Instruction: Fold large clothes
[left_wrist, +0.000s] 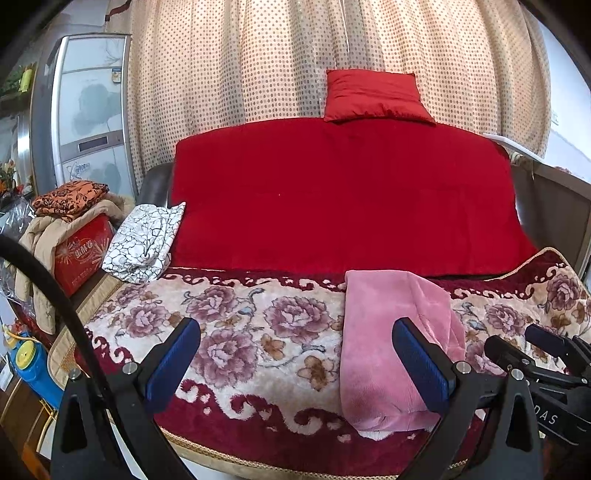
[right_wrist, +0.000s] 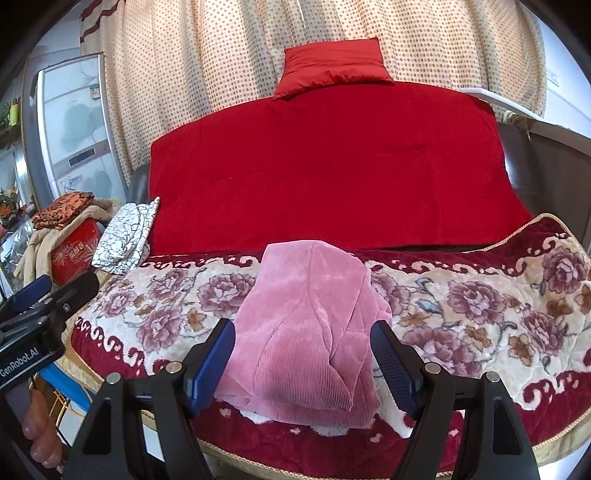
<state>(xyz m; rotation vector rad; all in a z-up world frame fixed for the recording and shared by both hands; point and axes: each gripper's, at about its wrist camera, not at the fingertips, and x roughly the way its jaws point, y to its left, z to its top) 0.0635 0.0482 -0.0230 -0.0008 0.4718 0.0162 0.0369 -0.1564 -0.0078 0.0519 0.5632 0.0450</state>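
Floral sofa blanket (right_wrist: 480, 314) carries pink garment (right_wrist: 310, 332), soft, limp; grab near corners. Left gripper (left_wrist: 295, 354), right gripper (right_wrist: 303, 354) jaws spread, empty.

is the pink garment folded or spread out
Folded. The pink garment lies as a compact, layered bundle on the floral blanket, overlapping flaps showing. Both grippers are open and hold nothing.

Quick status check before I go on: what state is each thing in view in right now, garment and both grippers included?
Pink ribbed fleece garment: folded into a compact bundle, lying on the floral blanket.
Left gripper: open, holding nothing.
Right gripper: open, fingers on either side of the garment's near end, not clamped.
Black-and-white patterned cloth: folded, at the sofa's left end.
Red square cushion: propped on the sofa back.
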